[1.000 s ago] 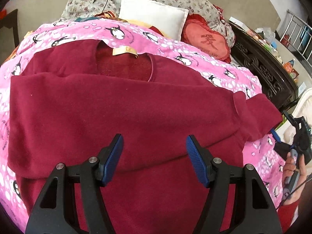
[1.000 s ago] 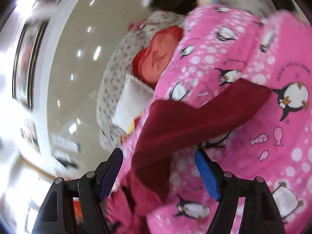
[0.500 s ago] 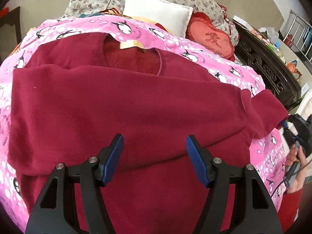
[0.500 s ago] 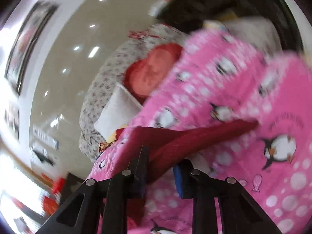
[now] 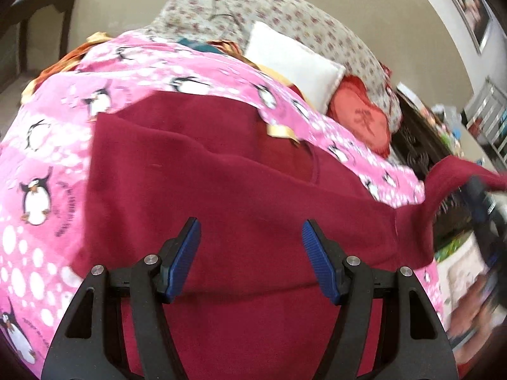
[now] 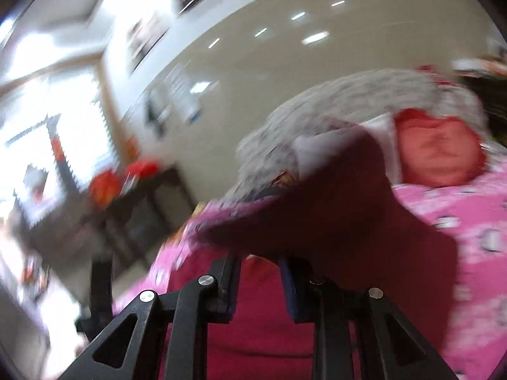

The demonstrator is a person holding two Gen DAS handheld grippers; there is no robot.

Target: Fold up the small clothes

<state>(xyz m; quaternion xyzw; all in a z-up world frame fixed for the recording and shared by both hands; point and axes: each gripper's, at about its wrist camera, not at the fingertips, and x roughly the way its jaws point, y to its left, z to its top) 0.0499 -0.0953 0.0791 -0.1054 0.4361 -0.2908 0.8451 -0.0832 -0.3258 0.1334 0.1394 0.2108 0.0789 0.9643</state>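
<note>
Right gripper (image 6: 258,280) jaws just closed, now clamped on the maroon sleeve (image 6: 342,209), sleeve lifted off the pink penguin blanket (image 5: 57,158) at its right edge, now stretched in the air

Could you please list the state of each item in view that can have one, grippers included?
Maroon sweater: spread on the penguin blanket, one sleeve already folded across the body.
Other sleeve: lifted off the blanket, pinched by the right gripper.
Left gripper: open, above the sweater, holding nothing.
Right gripper: shut on the sleeve.
White pillow: lying against the floral bedding.
</note>
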